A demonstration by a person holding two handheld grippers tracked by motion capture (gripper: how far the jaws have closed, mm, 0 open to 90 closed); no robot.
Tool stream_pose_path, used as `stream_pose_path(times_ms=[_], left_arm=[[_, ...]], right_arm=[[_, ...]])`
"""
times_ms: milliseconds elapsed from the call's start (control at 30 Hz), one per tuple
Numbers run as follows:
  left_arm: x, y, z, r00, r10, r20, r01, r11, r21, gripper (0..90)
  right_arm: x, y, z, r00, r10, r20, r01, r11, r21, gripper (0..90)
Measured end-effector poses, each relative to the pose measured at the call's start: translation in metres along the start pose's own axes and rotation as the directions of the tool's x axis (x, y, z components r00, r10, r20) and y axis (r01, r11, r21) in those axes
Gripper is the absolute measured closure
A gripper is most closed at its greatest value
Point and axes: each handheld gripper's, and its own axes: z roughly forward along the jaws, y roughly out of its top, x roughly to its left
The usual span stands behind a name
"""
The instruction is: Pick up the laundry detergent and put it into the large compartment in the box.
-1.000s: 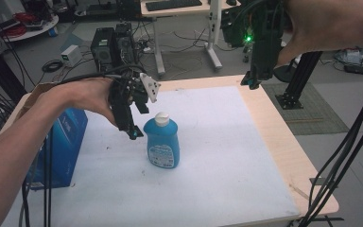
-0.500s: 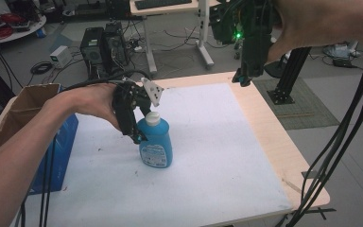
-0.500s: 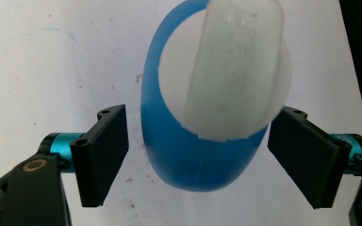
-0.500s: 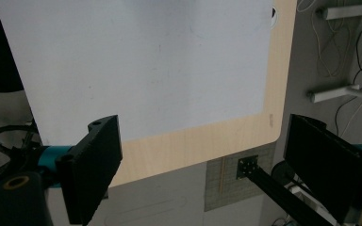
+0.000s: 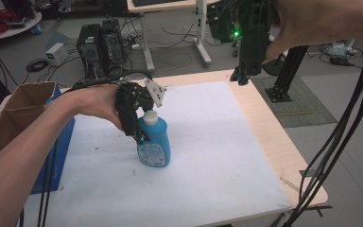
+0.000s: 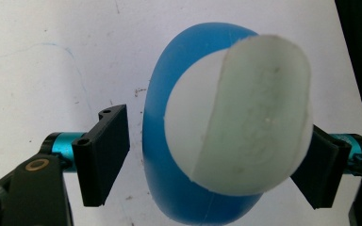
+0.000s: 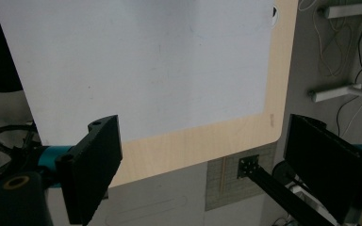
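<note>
The blue plastic dish-soap bottle with a white cap stands upright on the white-covered wooden tabletop, a little toward nine o'clock from its middle; a pale label low on its front carries print too small to read, and I can make out no brand. The left gripper comes down over the bottle from the ten o'clock side; in the left gripper view its jaws stand wide on either side of the bottle, one black pad clear of the blue wall with white tabletop showing between, the other tucked behind the white cap where I cannot tell whether it touches; nothing is clamped. The right gripper hangs high over the tabletop's far edge at about one o'clock, a green light glowing on its body; in the right gripper view its jaws are spread wide with nothing between them. A brown cardboard box sits off the nine o'clock edge, above a blue bin.
</note>
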Motion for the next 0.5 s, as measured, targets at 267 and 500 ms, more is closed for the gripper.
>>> stream_pose_path(times_ms=[267, 500], left_arm=[[-0.0008, 0.0017, 0.0002, 1.0, 0.0, 0.004, 0.0, 1.0, -0.001, 22.8], [-0.0012, 0.0028, -0.0006, 1.0, 0.005, -0.001, -0.005, 1.0, 0.004, 25.5]], right_arm=[[0.001, -0.0006, 0.0003, 0.9999, 0.01, -0.001, -0.01, 0.9999, -0.003, 11.3], [0.0018, -0.0015, 0.001, 0.9999, 0.014, 0.0, -0.014, 0.9999, 0.002, 11.3]])
